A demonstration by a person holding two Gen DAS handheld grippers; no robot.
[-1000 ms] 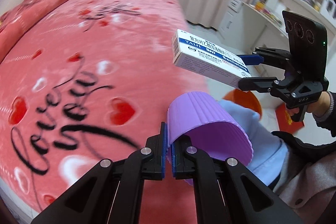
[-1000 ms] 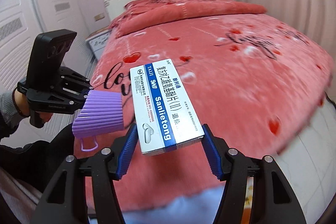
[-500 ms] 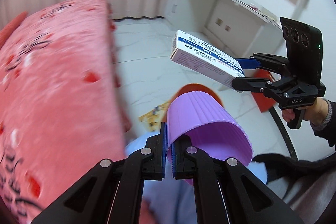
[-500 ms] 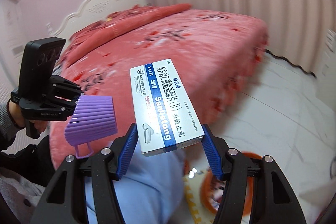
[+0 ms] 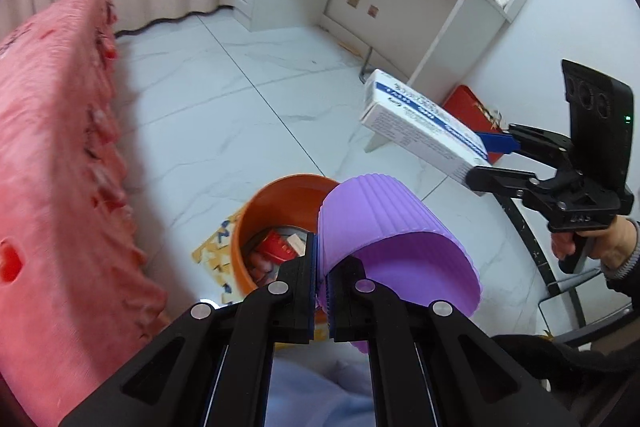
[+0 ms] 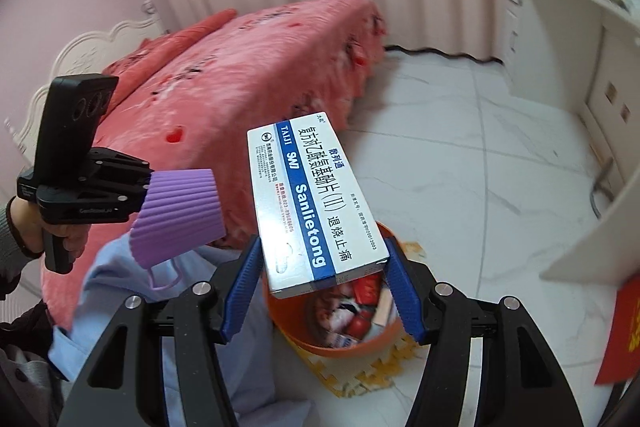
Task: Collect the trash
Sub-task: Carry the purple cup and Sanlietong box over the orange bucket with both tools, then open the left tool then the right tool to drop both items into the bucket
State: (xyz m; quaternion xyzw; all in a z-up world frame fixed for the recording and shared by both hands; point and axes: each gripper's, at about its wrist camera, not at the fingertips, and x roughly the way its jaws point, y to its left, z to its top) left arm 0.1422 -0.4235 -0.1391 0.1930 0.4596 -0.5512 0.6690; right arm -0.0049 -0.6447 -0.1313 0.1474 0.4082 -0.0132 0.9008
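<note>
Here, both pieces of trash are carried above the bin.
Left gripper (image 5: 322, 277): clamped on the wall of the purple ribbed silicone cup (image 5: 394, 231), mouth tipped sideways, so the thin rim sits between the pads.
Right gripper (image 6: 326, 289): pressed against the long sides of the white-and-blue Sanlietong medicine box (image 6: 314, 203), label up, held by its near end.
Orange bin (image 6: 304, 341): on the tiled floor beside the pink bed (image 6: 224, 115), on a yellow mat, already holding red and white packaging.
Placement: the box hangs over the bin's mouth; the cup seems just above its rim.
Judgement: the drop looks close.
</note>
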